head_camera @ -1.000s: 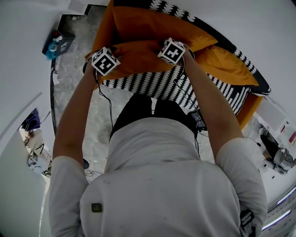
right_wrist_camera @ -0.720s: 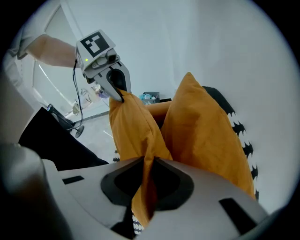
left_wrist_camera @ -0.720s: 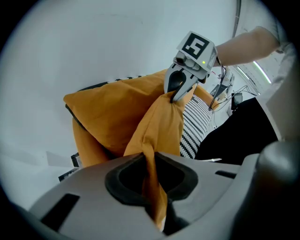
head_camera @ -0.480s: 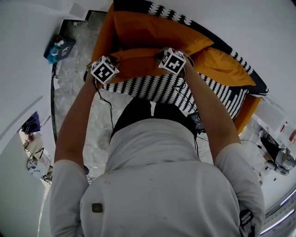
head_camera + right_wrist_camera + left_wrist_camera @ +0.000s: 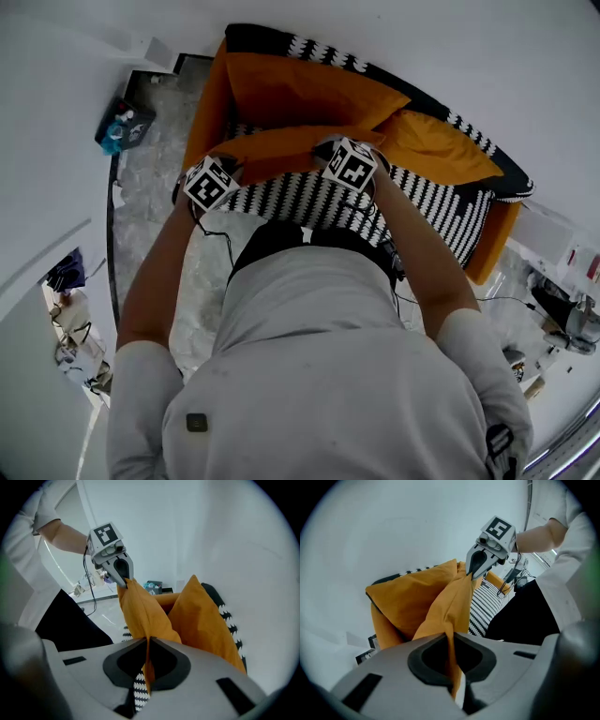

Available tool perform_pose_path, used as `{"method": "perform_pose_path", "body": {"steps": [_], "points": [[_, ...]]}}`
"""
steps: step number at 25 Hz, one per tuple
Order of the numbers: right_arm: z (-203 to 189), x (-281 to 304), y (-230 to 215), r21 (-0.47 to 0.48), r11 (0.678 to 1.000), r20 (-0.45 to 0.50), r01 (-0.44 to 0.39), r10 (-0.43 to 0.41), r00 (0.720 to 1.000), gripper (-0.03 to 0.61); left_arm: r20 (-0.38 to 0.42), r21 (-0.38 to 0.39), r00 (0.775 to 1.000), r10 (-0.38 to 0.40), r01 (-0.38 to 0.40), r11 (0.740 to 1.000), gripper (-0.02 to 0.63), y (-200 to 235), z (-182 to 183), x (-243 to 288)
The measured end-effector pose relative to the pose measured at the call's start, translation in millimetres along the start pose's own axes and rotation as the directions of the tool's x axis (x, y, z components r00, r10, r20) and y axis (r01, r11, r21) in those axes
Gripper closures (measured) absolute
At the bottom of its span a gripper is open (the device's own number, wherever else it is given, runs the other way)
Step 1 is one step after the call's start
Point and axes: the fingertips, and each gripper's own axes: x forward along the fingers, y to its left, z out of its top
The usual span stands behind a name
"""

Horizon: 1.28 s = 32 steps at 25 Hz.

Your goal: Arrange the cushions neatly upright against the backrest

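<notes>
An orange cushion (image 5: 281,150) lies on the black-and-white patterned sofa seat (image 5: 422,202), and both grippers hold its near edge. My left gripper (image 5: 217,176) (image 5: 451,641) has just been closing and pinches the cushion's fabric (image 5: 450,616) at one corner. My right gripper (image 5: 343,157) (image 5: 147,641) is shut on the other corner (image 5: 143,611). Each gripper shows in the other's view, biting the same edge: the right gripper (image 5: 478,566) and the left gripper (image 5: 119,573). A second orange cushion (image 5: 300,89) leans against the backrest (image 5: 281,39). A third orange cushion (image 5: 441,145) lies to the right.
The sofa has orange arms (image 5: 208,103) and stands against a white wall. A dark box with blue items (image 5: 122,131) sits on the marble floor at the left. Cables (image 5: 214,234) trail from the grippers over the floor by the person's legs.
Both grippers have risen and come back toward the person. The front cushion's near edge has come up with them.
</notes>
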Motion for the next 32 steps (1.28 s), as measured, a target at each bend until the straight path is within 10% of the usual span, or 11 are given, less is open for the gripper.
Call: {"method": "perform_pose_path", "body": {"steps": [18,32], "points": [[-9.0,-121.5,2.9,0.108,0.975,0.115,0.196,-0.209,0.971,0.545,0.091,0.180,0.995,0.042,-0.058,0.982,0.591,-21.4,104.7,-62.2],[-126.7,-196.4,33.9,0.287,0.907,0.138,0.307,-0.357,0.924,0.545,0.059,0.396,0.998,-0.021,-0.004,0.918,0.591,-115.8,202.6,-24.2]]}}
